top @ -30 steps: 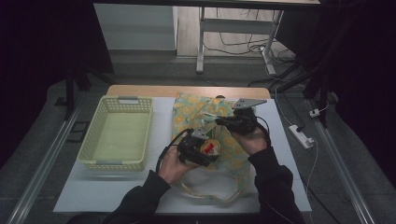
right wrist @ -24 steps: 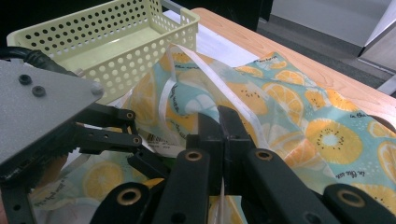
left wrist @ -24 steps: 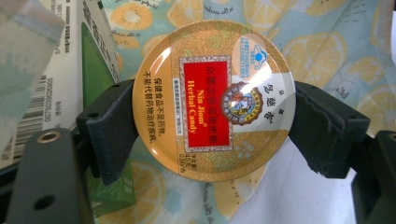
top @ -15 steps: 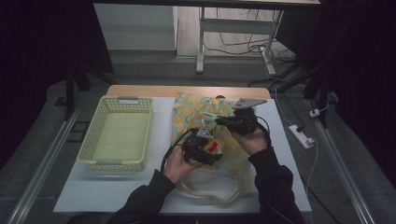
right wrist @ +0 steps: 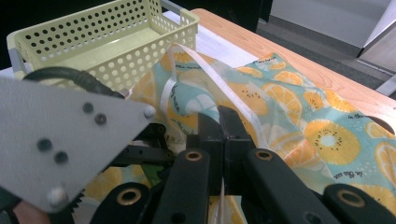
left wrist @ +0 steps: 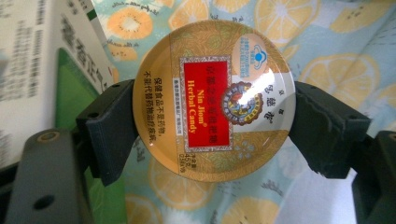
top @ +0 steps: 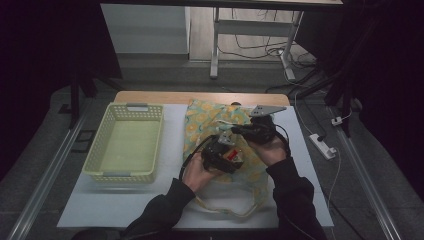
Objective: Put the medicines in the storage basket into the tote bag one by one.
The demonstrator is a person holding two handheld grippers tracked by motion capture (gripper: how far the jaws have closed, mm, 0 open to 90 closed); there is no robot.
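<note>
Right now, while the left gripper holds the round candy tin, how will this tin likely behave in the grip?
The round candy tin looks rigid; the left gripper clamps its rim without visible denting. Its glossy lid shows glare, so it may be slippery and could rotate between the two narrow contact points. If released on edge, it would probably roll; the fruit-print bag beneath might soften a drop.

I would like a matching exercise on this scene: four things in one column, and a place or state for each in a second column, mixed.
Things:
1. round candy tin
2. white strap of the fruit-print bag
3. yellow basket
4. white and green box

Places or states:
A. pinched in the shut right tool
B. empty, left of the bag
C. clamped between the left tool jaws
D. beside the tin, on the bag

Pairs: 1-C, 2-A, 3-B, 4-D
</note>
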